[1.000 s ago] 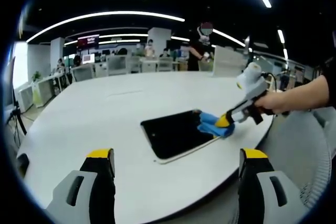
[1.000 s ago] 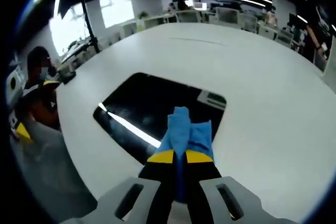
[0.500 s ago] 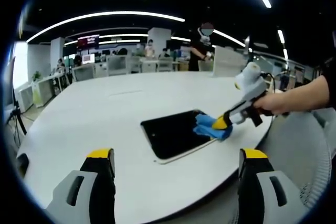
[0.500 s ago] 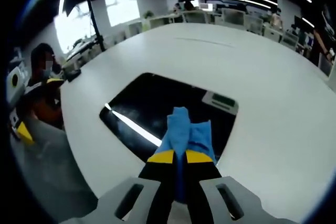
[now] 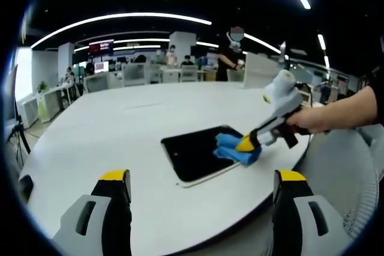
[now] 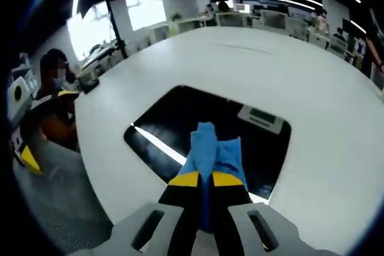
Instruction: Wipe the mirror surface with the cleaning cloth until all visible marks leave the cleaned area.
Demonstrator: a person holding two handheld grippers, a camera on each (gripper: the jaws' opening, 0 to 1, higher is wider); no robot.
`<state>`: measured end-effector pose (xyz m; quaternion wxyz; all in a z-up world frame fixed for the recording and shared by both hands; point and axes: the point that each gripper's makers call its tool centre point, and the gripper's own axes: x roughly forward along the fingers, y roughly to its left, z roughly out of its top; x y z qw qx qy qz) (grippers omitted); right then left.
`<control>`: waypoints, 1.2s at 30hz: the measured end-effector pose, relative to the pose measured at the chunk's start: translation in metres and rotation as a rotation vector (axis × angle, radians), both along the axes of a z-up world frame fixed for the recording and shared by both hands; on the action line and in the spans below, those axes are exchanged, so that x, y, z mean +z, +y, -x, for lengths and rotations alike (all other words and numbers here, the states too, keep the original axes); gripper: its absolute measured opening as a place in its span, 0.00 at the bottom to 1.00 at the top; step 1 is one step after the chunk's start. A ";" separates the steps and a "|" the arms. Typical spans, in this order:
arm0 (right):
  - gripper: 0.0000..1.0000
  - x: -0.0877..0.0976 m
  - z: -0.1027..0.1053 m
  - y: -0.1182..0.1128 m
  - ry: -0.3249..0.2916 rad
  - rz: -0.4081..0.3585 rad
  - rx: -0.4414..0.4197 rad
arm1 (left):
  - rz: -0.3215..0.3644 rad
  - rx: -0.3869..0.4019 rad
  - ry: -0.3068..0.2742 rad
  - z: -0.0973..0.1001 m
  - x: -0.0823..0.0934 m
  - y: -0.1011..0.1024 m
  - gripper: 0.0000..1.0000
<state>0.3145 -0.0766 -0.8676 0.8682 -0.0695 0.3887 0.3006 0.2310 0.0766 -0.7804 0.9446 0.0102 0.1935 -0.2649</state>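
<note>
On white table: mirror flat, near edge | right gripper pinching blue cleaning cloth, pressed to glass for wiping | left gripper spread, held back, likely keeping workspace in view.

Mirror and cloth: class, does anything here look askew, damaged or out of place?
Nothing stands out. The mirror lies flat and unbroken on the white table, and the blue cloth, clamped in the right hand-held gripper, rests on its surface.
</note>
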 end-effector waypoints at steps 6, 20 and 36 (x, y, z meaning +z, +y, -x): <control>0.01 0.000 0.000 0.011 0.002 -0.010 0.013 | 0.001 0.000 -0.001 0.000 0.000 0.000 0.99; 0.01 0.001 0.001 0.042 0.008 -0.043 0.043 | 0.002 0.001 0.000 0.000 0.000 0.001 0.99; 0.01 0.001 0.000 0.065 0.018 -0.069 0.061 | 0.003 0.001 0.002 0.001 0.000 0.001 0.99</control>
